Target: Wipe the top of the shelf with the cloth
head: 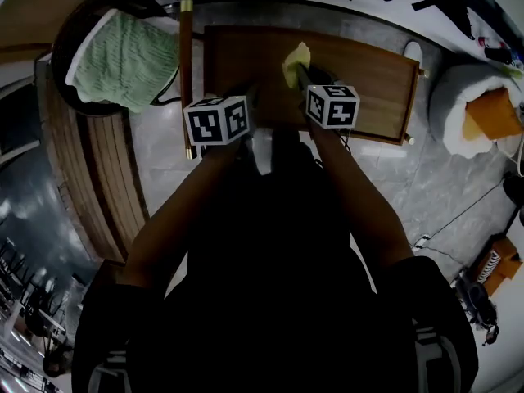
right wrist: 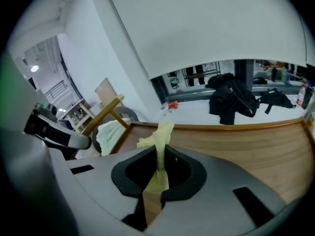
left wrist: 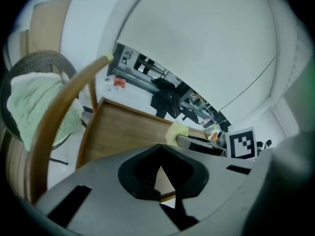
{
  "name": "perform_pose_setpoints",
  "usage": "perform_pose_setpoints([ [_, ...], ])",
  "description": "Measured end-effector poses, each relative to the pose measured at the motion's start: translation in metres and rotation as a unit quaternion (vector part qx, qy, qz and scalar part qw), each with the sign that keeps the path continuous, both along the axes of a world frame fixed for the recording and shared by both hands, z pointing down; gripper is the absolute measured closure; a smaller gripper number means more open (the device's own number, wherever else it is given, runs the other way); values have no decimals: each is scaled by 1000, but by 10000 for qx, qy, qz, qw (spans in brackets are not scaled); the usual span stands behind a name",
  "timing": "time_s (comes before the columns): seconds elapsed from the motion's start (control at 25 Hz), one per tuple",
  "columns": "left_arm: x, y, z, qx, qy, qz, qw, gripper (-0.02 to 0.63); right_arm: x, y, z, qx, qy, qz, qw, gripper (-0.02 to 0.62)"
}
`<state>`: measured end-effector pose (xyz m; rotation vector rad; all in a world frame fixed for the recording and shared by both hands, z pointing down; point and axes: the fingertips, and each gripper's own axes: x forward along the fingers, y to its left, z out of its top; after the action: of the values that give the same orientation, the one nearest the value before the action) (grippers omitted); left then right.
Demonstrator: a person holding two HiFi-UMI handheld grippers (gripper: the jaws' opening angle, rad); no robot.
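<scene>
Gripping the yellow cloth (right wrist: 158, 149) between clenched jaws, the right gripper (head: 304, 76) hovered over the middle of the wooden shelf top (head: 372, 80), and the cloth's loose end stuck out ahead of the jaws toward the shelf's far edge; whether it touched the wood could not be told. The left gripper (left wrist: 160, 181) was held just beside it, over the near left part of the shelf, its jaws pressed together with nothing between them. A round chair (head: 70, 35) with a green knitted cushion (head: 123, 60) stood to the left of the shelf, and a heap of dark clothing (right wrist: 234, 100) lay beyond the shelf's far edge.
</scene>
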<state>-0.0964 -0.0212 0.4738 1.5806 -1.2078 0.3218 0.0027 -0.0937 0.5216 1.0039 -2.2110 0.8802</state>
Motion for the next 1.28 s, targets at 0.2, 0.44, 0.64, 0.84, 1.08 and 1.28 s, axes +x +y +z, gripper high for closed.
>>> perform_pose_setpoints([
  [0.2, -70, 21, -12, -11, -8, -465, 9989, 595, -106, 25, 11, -202, -290, -719, 9968, 548],
  [0.44, -114, 31, -23, 176, -49, -549, 9983, 595, -183, 61, 45, -563, -302, -1305, 9894, 548],
  [0.64, -130, 41, -20, 194, -143, -458, 9987, 595, -214, 80, 72, -763, -140, -1599, 9841, 548],
  [0.84, -135, 53, -13, 163, -233, -274, 9992, 595, -218, 78, 84, -717, 69, -1617, 9842, 548],
  [1.08, -141, 55, -11, 148, -321, -254, 9991, 595, -204, 80, 87, -673, 345, -1605, 9841, 548],
  [1.28, -113, 49, -15, 196, -254, -110, 9994, 595, -162, 78, 87, -714, 445, -1463, 9857, 548],
])
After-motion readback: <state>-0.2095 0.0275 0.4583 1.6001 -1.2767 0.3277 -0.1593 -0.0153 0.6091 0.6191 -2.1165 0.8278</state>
